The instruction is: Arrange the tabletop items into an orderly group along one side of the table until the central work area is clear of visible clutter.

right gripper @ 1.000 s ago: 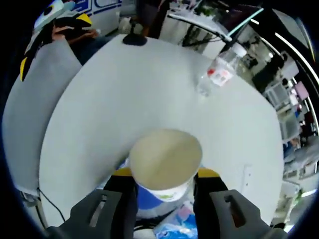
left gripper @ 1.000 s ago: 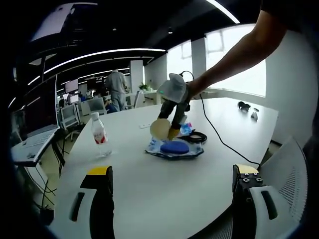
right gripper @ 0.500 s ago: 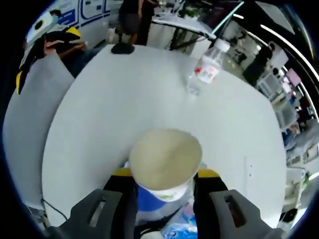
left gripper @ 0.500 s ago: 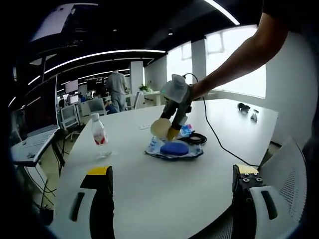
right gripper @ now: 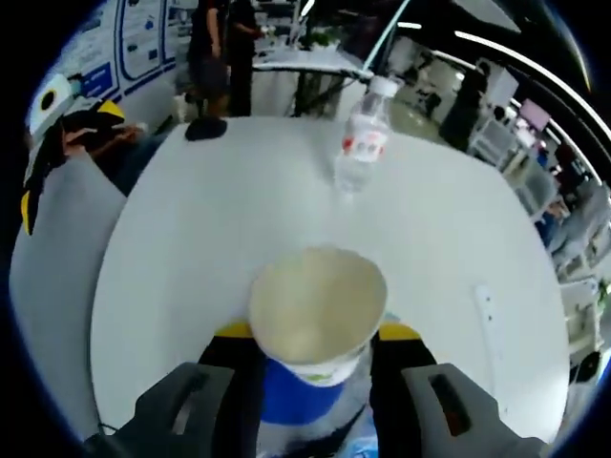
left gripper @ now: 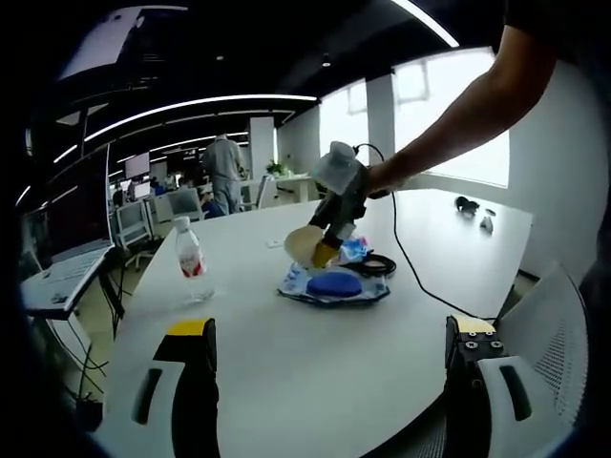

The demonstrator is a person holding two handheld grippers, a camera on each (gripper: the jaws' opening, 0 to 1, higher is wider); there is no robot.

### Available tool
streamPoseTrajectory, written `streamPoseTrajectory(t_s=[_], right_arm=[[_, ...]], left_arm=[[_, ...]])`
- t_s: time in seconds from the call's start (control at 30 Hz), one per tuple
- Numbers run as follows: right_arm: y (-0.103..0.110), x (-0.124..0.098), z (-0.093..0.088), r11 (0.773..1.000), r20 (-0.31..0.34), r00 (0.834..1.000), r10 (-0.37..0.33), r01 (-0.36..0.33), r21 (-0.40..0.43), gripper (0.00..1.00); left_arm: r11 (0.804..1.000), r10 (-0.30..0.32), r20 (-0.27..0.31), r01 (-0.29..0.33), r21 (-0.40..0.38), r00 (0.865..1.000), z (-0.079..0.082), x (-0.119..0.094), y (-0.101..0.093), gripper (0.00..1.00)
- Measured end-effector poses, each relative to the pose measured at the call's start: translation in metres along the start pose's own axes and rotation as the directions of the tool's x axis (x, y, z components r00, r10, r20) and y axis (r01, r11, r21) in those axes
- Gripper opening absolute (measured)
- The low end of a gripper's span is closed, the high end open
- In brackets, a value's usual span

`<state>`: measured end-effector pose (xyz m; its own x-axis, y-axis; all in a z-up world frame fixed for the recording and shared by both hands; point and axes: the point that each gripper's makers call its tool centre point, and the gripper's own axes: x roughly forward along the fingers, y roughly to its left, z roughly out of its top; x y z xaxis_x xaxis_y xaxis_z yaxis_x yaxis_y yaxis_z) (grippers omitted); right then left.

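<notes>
My right gripper (right gripper: 318,334) is shut on a tan paper cup (right gripper: 318,307), whose open mouth faces the camera. In the left gripper view the same right gripper (left gripper: 325,224) holds the cup (left gripper: 304,246) tilted just above a blue round disc (left gripper: 334,282) lying on a crinkled plastic bag (left gripper: 329,295) at mid-table. A water bottle (left gripper: 190,258) with a red label stands upright to the left, and appears again as the bottle (right gripper: 361,148) beyond the cup. My left gripper (left gripper: 331,326) is open over the near table edge, with nothing between its jaws.
A coiled black cable (left gripper: 378,262) lies right of the bag, its lead running to the table's edge. Small dark items (left gripper: 473,204) sit at the far right. A small black object (right gripper: 205,129) rests near the table's rim. Grey chairs (left gripper: 549,324) stand close by. A person stands far off.
The right gripper has swung with the cup, so the bottle now sits nearer the middle of its view. In the left gripper view the cup has shifted slightly left. The left gripper stayed still.
</notes>
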<state>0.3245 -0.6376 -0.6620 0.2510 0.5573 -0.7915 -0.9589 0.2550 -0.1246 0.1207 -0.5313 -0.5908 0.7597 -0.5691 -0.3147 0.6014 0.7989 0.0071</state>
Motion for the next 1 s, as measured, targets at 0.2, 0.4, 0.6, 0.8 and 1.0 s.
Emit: streamPoseTrajectory(t_s=[0.2, 0.4, 0.6, 0.8, 1.0], right_arm=[[-0.003, 0.002, 0.006, 0.997, 0.045, 0.999, -0.015, 0.011, 0.074, 0.39], [-0.003, 0.003, 0.012, 0.992, 0.084, 0.996, -0.016, 0.005, 0.130, 0.39], [-0.009, 0.003, 0.024, 0.975, 0.154, 0.987, -0.048, 0.014, 0.221, 0.39], [-0.009, 0.007, 0.031, 0.963, 0.190, 0.980, -0.057, 0.004, 0.268, 0.39], [-0.009, 0.011, 0.040, 0.950, 0.225, 0.972, -0.060, -0.014, 0.313, 0.39]], left_arm=[[1.000, -0.001, -0.005, 0.001, 0.003, 1.000, -0.001, 0.000, 0.000, 0.99], [1.000, -0.003, -0.007, 0.003, 0.005, 1.000, -0.001, 0.000, 0.000, 0.99], [1.000, -0.003, -0.005, 0.003, -0.001, 1.000, -0.001, 0.000, 0.000, 0.99], [1.000, -0.003, -0.015, 0.003, 0.009, 1.000, -0.003, 0.000, 0.000, 0.99], [1.000, 0.003, -0.005, -0.003, -0.003, 1.000, -0.001, 0.000, 0.001, 0.99]])
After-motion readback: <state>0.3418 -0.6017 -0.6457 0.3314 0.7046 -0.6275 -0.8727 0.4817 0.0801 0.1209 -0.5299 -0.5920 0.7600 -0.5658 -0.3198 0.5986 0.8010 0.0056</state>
